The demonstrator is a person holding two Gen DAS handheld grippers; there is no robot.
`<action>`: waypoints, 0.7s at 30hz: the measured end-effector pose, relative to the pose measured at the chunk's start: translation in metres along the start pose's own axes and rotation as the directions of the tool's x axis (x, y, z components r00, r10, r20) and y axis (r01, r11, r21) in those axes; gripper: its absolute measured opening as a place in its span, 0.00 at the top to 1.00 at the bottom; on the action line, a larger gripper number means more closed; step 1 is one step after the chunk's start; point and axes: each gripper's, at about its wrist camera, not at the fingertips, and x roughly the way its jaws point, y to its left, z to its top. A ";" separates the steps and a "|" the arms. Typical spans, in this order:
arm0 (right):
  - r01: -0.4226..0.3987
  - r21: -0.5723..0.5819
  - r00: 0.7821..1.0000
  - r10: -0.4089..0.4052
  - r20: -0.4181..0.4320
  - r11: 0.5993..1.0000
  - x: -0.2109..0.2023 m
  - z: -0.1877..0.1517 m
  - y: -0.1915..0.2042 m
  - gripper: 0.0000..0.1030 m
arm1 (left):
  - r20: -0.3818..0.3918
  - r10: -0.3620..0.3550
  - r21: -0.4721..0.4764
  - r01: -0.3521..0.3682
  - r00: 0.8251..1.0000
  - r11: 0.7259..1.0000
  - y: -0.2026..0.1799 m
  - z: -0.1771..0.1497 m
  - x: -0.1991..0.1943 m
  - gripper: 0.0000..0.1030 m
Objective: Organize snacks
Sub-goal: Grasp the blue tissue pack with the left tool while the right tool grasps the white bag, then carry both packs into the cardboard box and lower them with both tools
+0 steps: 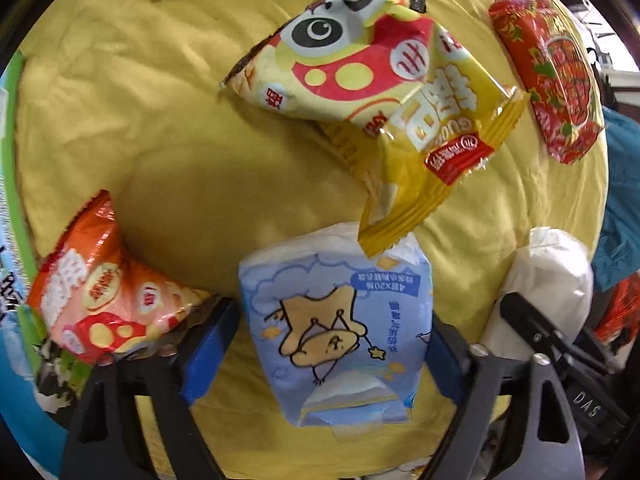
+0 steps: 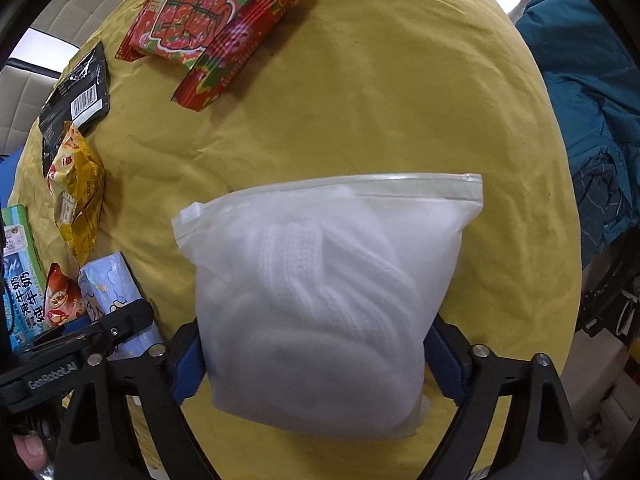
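Observation:
In the left wrist view my left gripper [image 1: 334, 356] is shut on a light blue tissue pack [image 1: 340, 336] with a cartoon on it. A yellow panda snack bag [image 1: 372, 92] leans over the pack's far end. An orange snack bag [image 1: 108, 292] lies just left of the left finger. In the right wrist view my right gripper [image 2: 312, 360] is shut on a white zip bag [image 2: 320, 300] holding something white and knitted. Both sit over a yellow cloth [image 2: 380, 100]. The left gripper's body [image 2: 72, 356] and the tissue pack [image 2: 116, 292] show at the lower left there.
Red flowered snack packs [image 2: 208, 36] lie at the cloth's far side, also seen as a red pack [image 1: 552, 76]. A black packet [image 2: 76, 96], a yellow bag [image 2: 76, 192] and a milk carton [image 2: 20, 272] sit at the left. Teal fabric [image 2: 592, 100] lies off the right edge.

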 end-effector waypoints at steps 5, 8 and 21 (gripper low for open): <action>0.034 -0.017 0.999 -0.034 0.006 0.999 -0.004 -0.015 0.010 0.22 | 0.042 0.073 0.048 -0.075 0.996 0.996 -0.013 -0.020 -0.010 0.49; 0.051 -0.033 0.999 -0.050 0.014 0.998 -0.005 -0.018 0.018 0.26 | 0.062 0.093 0.061 -0.097 0.994 0.993 -0.023 -0.038 -0.019 0.53; -0.007 -0.053 0.998 0.010 0.058 0.999 -0.015 -0.070 0.022 0.32 | 0.135 0.068 0.111 -0.083 0.989 0.990 -0.034 -0.104 -0.068 0.57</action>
